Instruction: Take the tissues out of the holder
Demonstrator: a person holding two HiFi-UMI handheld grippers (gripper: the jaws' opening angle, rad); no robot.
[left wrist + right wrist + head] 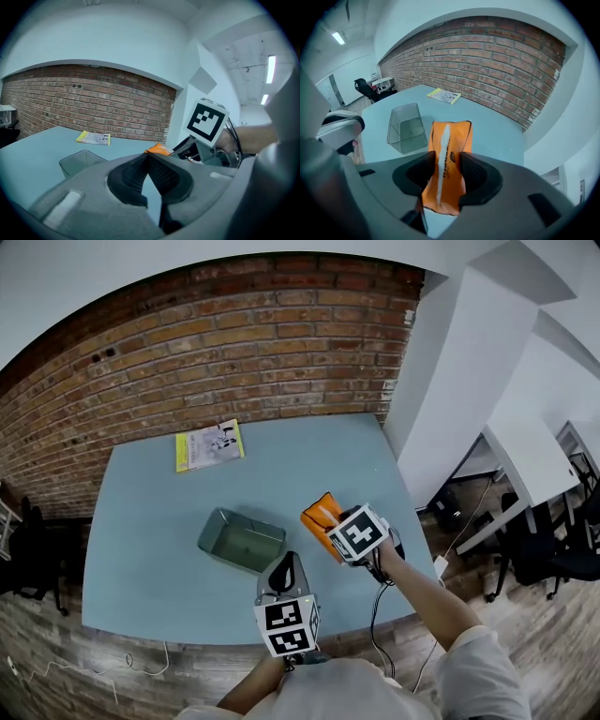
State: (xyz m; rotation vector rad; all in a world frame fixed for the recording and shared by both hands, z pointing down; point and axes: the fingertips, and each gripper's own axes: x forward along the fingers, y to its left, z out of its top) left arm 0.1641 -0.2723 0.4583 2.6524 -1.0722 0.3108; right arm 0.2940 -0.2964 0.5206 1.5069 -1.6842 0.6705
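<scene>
Nearest the bottom edge of the head view, at low centre, my left gripper (285,568) has its jaws pressed together at the tips with nothing between them. Just up and to the right of it, my right gripper (446,161) is clamped on the orange tissue pack (320,515). Its pads grip the pack's two long sides, and a white strip (440,140) runs down the middle of the pack. The pack is out of the holder (241,540), a clear grey tray at the frame's centre, and is held just right of it without touching it. I cannot tell whether the pack touches the pale blue tabletop (150,521). Farther up the tabletop, toward the upper left, a yellow booklet (209,444) lies near the brick wall (234,343).
</scene>
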